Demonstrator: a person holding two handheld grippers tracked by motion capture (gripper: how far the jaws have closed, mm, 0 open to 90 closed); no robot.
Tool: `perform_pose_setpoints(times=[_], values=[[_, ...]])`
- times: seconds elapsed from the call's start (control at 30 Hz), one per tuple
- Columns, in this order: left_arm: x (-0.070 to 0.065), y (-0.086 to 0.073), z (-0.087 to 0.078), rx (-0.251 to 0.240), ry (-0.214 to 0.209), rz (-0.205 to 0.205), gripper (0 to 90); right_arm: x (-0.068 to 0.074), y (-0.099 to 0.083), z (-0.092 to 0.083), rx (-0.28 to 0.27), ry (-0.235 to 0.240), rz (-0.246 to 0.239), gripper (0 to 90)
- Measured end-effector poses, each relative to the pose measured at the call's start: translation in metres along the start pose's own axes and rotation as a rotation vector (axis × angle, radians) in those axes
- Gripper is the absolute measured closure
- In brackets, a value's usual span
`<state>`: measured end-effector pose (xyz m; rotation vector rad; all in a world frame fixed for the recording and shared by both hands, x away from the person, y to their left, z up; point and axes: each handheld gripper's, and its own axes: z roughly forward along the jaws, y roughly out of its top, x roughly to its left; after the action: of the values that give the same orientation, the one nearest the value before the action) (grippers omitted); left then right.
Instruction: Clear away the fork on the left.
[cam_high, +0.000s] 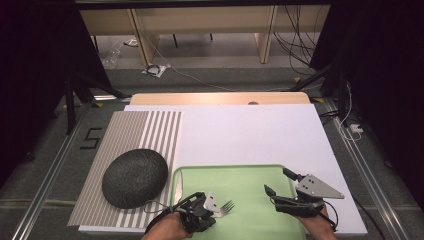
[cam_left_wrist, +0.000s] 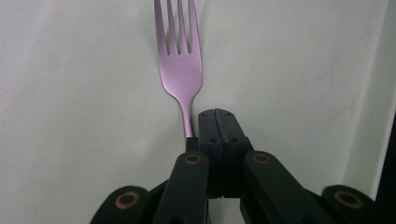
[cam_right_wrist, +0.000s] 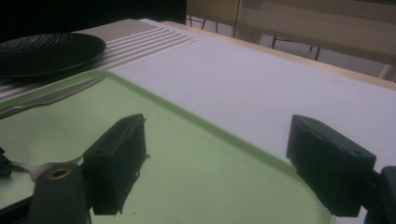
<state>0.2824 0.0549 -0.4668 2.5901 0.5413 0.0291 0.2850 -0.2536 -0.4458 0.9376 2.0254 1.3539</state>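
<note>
A silver fork (cam_left_wrist: 180, 70) lies tines-forward over the green tray (cam_high: 250, 175). My left gripper (cam_left_wrist: 215, 114) is shut, and the fork's handle runs in under the left side of its jaws. In the high view the left gripper (cam_high: 214, 210) sits at the tray's near left, the fork (cam_high: 227, 205) sticking out to the right. My right gripper (cam_high: 276, 181) hovers open over the tray's near right part, holding nothing. In the right gripper view its jaws (cam_right_wrist: 219, 154) stand wide apart above the tray (cam_right_wrist: 196, 154), with the fork (cam_right_wrist: 35, 168) at lower left.
A black plate (cam_high: 135, 177) rests on a striped placemat (cam_high: 150, 130) left of the tray. A knife (cam_right_wrist: 51, 95) lies along the tray's left side. A white board (cam_high: 250, 135) covers the table beyond the tray, with a wooden edge (cam_high: 220, 98) behind it.
</note>
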Motion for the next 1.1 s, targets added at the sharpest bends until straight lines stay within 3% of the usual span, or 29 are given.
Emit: perform_pose_setpoints(times=[1.1], values=[[0.033, -0.016, -0.01, -0.02, 0.074, -0.108, 89.5, 0.0, 0.0, 0.0, 0.002, 0.0, 0.0, 20.9]])
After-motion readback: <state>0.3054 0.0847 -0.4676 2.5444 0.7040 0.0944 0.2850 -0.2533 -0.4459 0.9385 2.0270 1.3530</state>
